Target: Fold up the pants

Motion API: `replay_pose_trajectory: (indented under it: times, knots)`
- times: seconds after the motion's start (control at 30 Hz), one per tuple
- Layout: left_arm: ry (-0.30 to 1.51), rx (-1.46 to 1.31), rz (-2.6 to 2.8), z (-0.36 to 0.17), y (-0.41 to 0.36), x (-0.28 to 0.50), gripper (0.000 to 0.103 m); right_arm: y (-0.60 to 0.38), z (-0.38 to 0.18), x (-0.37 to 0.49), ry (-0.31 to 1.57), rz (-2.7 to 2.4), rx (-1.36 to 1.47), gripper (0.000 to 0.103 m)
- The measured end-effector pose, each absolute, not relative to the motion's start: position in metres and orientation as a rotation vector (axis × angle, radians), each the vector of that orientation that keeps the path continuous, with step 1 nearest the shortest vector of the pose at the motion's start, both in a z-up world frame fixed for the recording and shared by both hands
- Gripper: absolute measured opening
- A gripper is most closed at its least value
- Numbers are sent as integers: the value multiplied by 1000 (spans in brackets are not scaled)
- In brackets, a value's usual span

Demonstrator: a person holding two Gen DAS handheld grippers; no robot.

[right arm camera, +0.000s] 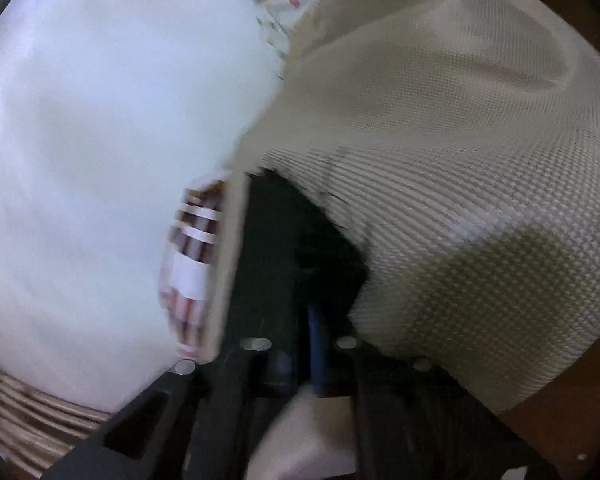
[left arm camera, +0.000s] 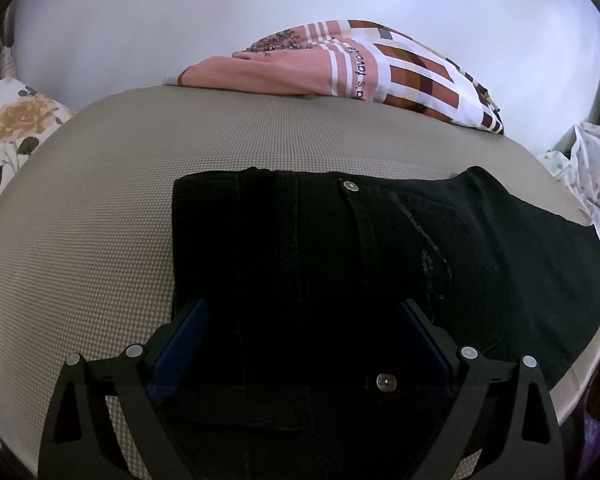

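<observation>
Black denim pants lay flat on the beige woven mattress, waistband end toward the left gripper and the legs running away to the right in the left wrist view, so the long axis ran crosswise to that gripper's line of sight; a metal waist button sat low between its fingers, and a second stud showed on the far edge of the cloth; the left gripper stood spread wide, its blue pads straddling the waistband without pinching it, as far as the dark cloth let one judge; the right gripper was pressed together, its blue pads meeting with a dark edge of fabric at or just ahead of the tips, though the blur left it unclear whether any cloth was truly caught; in the right wrist view the pants appeared as a dark wedge directly ahead of the fingers, with mattress weave to the right and a white wall to the left; a folded patterned blanket lay well beyond the pants at the far side of the mattress; by my reading, the left hand was nearer the waist and the right nearer the other end, so the next fold would probably turn on carrying one end along that long axis toward the other
</observation>
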State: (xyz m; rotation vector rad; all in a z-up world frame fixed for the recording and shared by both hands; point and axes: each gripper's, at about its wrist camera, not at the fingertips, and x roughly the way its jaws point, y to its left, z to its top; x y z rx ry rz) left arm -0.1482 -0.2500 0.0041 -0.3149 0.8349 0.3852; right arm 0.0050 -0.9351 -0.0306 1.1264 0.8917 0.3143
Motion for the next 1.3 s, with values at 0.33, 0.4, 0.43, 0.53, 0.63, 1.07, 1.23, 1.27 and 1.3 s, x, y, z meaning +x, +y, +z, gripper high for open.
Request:
replay_pose_trajectory:
  times: [0.33, 0.4, 0.43, 0.53, 0.63, 1.07, 1.23, 1.27, 1.3]
  knots:
    - [843, -303, 378, 3, -251, -146, 98, -940, -33, -7, 875, 294, 1110, 3]
    - [845, -299, 376, 2, -252, -145, 98, -944, -37, -4, 846, 323, 1165, 9]
    - [846, -298, 376, 2, -252, -145, 99, -950, -39, -5, 818, 327, 1213, 10]
    - [845, -298, 376, 3, -252, -145, 99, -977, -35, -16, 713, 280, 1287, 23]
    - [847, -297, 376, 3, -252, -145, 100, -990, -26, -21, 702, 270, 1245, 32]
    - [852, -289, 375, 3, -253, -144, 102, -936, -18, 12, 831, 361, 1017, 40]
    - [853, -289, 375, 2, -254, -144, 102, -921, -16, 15, 848, 337, 936, 18]
    - [852, -290, 375, 2, -254, -144, 102, -924, -18, 17, 851, 323, 948, 13]
    - [852, -290, 376, 2, -254, -144, 102, -926, -19, 18, 851, 318, 965, 12]
